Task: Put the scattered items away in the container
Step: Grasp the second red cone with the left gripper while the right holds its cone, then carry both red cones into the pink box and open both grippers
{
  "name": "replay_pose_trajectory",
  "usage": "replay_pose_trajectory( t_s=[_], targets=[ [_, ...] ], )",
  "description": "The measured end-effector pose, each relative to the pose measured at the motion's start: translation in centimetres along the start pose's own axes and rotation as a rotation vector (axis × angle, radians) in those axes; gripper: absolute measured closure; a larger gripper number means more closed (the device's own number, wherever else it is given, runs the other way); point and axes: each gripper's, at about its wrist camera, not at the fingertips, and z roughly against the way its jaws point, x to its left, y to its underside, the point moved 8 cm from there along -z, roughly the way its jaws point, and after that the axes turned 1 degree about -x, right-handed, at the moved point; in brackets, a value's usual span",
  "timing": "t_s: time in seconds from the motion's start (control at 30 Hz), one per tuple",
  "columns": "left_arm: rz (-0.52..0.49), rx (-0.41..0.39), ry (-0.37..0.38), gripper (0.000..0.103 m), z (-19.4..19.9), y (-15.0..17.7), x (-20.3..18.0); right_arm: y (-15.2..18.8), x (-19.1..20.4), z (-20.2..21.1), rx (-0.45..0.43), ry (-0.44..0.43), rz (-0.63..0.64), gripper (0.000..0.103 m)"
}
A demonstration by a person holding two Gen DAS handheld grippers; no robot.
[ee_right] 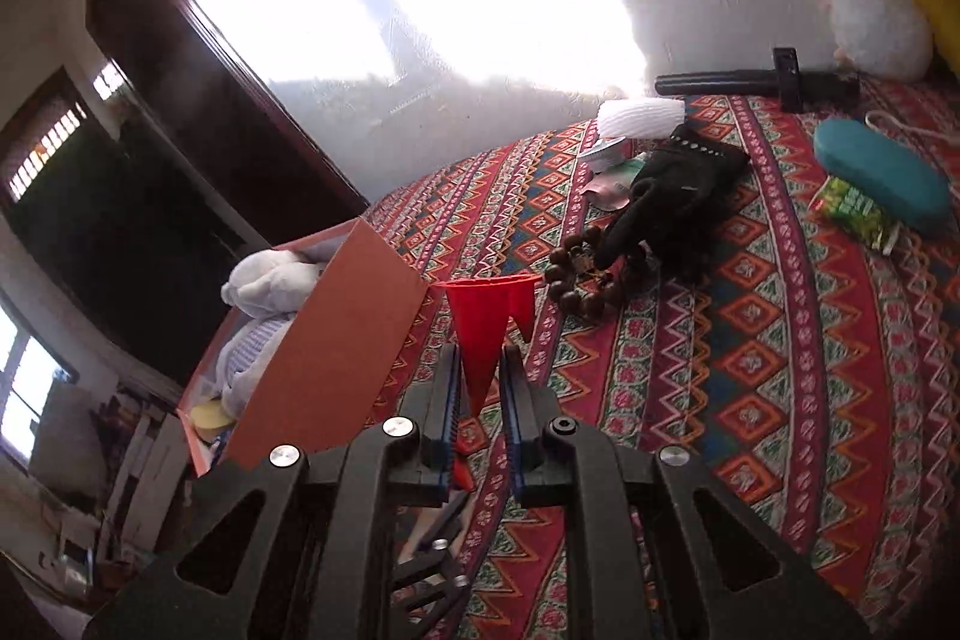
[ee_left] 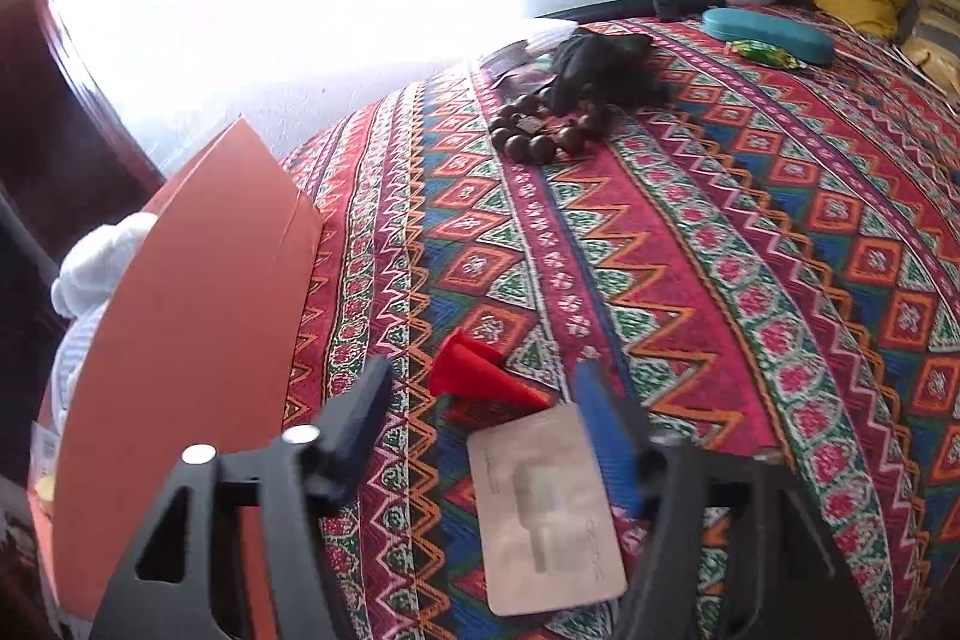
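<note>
Scattered items lie across the patterned cloth [ee_right: 750, 400], and the container, an orange box [ee_right: 336, 328], stands at the cloth's left edge with white soft goods already inside.

Right gripper [ee_right: 483, 376]: fingers narrow, clamped on the tip of a red cone [ee_right: 486, 316], which points back toward the camera with its wide mouth forward. The cone sits just beside the box's near wall. Judgement: carry it above the rim before letting go; the thin tip offers little purchase, so a level, unhurried move reduces the risk of it slipping.

Left gripper [ee_left: 480, 418]: fingers wide, nothing pressed between them. A pale card [ee_left: 546, 508] lies flat on the cloth between them. A flat card will likely need one finger worked under an edge.

Right wrist view alone shows the box contents, a white mesh sleeve [ee_right: 639, 118] and a black glove [ee_right: 678, 184] clearly. Left wrist view alone shows the card. Both show the wooden beads [ee_left: 534, 133], the teal case [ee_left: 768, 34] and a green packet [ee_right: 855, 211] toward the far right corner
</note>
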Motion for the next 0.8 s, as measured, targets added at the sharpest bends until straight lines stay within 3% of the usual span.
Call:
replay_pose_trajectory(
  t_s=[0.03, 0.13, 0.27, 0.33, 0.4, 0.47, 0.5, 0.53, 0.7, 0.8],
  targets=[
    [0.014, 0.009, -0.008, 0.024, -0.7, 0.1, 0.5, 0.6, 0.1, -0.5, 0.015, -0.017, -0.018, 0.091],
    [0.014, 0.023, 0.073, 0.024, -2.1, 0.1, -0.3, 1.4, 0.8, -2.4, 0.064, -0.022, 0.028, 0.091],
    [0.011, 0.034, 0.097, 0.022, -2.6, 0.4, -1.5, 2.6, 0.3, -3.5, 0.091, -0.056, -0.008, 0.091],
    [0.075, 0.066, 0.13, 0.012, -3.4, 0.6, -0.9, 3.2, -0.2, -3.9, 0.105, -0.041, -0.008, 0.091],
    [0.176, 0.14, 0.225, 0.013, -4.6, 1.2, -0.3, 3.3, -0.8, -3.9, 0.106, -0.041, -0.025, 0.091],
    [0.179, 0.173, 0.283, 0.022, -4.7, 1.0, -0.2, 3.2, -1.1, -3.8, 0.095, -0.036, -0.033, 0.091],
    [0.166, 0.168, 0.294, 0.052, -4.3, 0.8, -0.3, 3.1, -1.2, -3.7, 0.088, -0.034, -0.034, 0.091],
    [0.166, 0.163, 0.3, 0.057, -3.7, 0.6, -0.4, 3.0, -1.2, -3.6, 0.082, -0.033, -0.036, 0.091],
    [0.27, 0.157, 0.409, 0.057, -1.8, 0.0, 0.5, 3.0, -0.5, -3.6, 0.074, -0.027, -0.022, 0.091],
    [0.332, 0.078, 0.465, 0.057, 0.5, -1.8, 2.6, 2.7, 0.3, -3.1, 0.061, -0.014, 0.012, 0.091]
  ],
)
